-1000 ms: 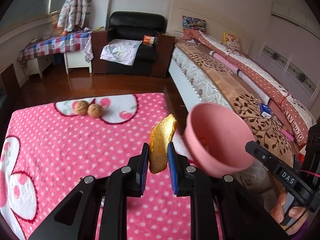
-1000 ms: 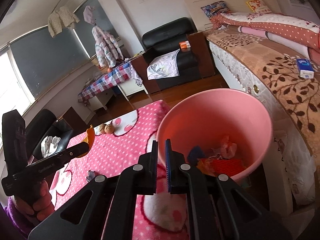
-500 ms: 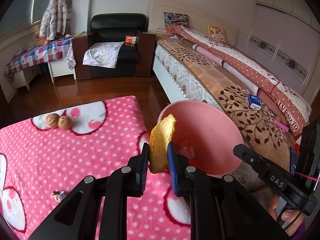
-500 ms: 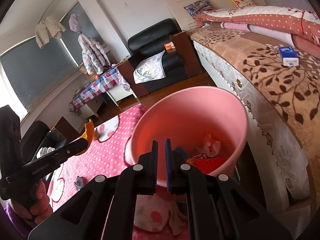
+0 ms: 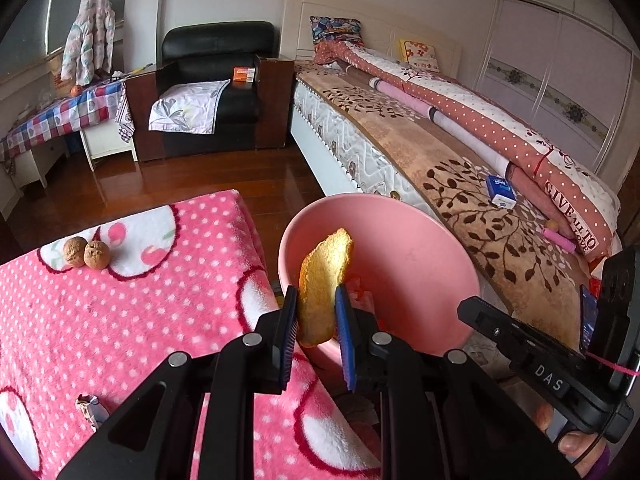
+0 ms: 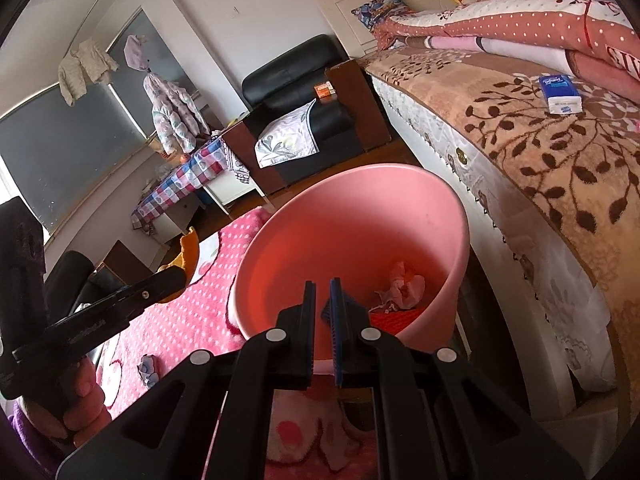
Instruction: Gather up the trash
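Observation:
My left gripper [image 5: 316,293] is shut on a curled piece of orange peel [image 5: 325,276], which stands upright between the pads. The peel hangs at the near left rim of a pink bin [image 5: 420,264], beside the edge of the pink dotted blanket [image 5: 120,320]. My right gripper [image 6: 322,285] is shut on the near rim of the bin [image 6: 340,240] and holds it tilted toward me. Crumpled paper [image 6: 402,286] and a red scrap [image 6: 396,316] lie inside. In the right wrist view the left gripper [image 6: 180,276] and its peel [image 6: 190,246] are at the left.
Two walnuts [image 5: 86,254] and a small wrapper [image 5: 90,408] lie on the blanket. A bed [image 5: 460,160] with a blue tissue pack [image 5: 500,192] runs close along the right of the bin. A black armchair [image 5: 216,80] stands beyond the wooden floor.
The left gripper has carried the peel to the right, from over the blanket to the bin's rim. The bin has come lower, its opening turned more toward me.

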### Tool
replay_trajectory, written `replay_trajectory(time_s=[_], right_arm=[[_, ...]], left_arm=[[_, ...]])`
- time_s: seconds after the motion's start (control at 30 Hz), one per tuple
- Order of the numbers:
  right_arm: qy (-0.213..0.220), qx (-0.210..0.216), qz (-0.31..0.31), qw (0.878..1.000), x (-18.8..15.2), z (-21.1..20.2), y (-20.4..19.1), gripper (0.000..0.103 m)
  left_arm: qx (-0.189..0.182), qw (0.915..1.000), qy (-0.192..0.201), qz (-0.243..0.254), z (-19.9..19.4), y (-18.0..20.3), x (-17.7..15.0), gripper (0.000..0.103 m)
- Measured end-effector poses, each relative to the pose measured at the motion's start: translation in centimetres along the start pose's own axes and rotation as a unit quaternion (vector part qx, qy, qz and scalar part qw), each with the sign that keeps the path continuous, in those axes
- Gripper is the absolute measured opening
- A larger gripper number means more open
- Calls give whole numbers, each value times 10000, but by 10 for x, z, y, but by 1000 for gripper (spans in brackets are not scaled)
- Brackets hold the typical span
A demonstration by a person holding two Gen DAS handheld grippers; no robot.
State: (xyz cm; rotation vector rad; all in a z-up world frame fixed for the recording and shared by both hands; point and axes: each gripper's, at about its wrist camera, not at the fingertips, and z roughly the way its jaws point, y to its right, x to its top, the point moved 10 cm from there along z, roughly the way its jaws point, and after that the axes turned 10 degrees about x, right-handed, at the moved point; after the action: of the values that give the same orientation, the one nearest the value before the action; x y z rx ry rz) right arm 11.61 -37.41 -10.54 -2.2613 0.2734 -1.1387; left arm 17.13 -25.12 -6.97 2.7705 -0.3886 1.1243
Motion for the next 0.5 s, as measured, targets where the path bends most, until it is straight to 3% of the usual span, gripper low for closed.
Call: replay_trajectory(time_s=[0.23,0.5], right_arm=[[-246,397,-224,9987,-10,12,-30,7],[-835,913,-696,9899,-43,41,-92,7]], left_arm=[[101,9997,204,-88,-17,-14,6,18],[354,9982,284,-390,-44,-64,-5,18]])
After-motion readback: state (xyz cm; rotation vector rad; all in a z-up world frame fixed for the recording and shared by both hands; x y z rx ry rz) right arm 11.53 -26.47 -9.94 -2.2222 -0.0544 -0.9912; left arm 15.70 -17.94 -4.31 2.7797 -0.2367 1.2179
